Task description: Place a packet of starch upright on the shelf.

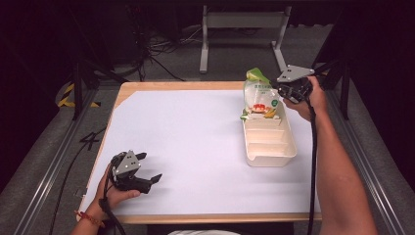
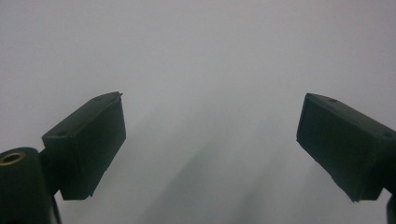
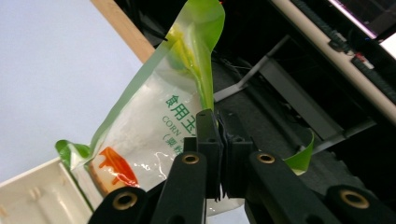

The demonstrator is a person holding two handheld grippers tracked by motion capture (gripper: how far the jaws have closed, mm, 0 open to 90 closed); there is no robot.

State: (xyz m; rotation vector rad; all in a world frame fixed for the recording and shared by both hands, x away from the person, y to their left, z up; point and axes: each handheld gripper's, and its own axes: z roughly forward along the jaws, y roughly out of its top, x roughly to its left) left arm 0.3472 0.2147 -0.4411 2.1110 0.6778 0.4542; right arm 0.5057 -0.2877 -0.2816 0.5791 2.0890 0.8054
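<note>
A green and white bag of corn starch (image 1: 260, 95) stands upright in the far compartment of a cream divided tray (image 1: 270, 152) at the right of the table. My right gripper (image 1: 283, 91) is shut on the bag's upper right edge. In the right gripper view the bag (image 3: 154, 121) has green print and a red picture, and the jaws (image 3: 218, 126) pinch its green rim. My left gripper (image 1: 149, 168) rests open near the table's front left corner, held low over the white surface. In the left gripper view its fingers (image 2: 91, 140) stand wide apart with nothing between them.
The tray's two nearer compartments (image 1: 268, 138) hold nothing. A white sheet (image 1: 195, 147) covers the wooden table. Beyond the far edge stand a grey metal frame (image 1: 242, 29) and cables on the floor.
</note>
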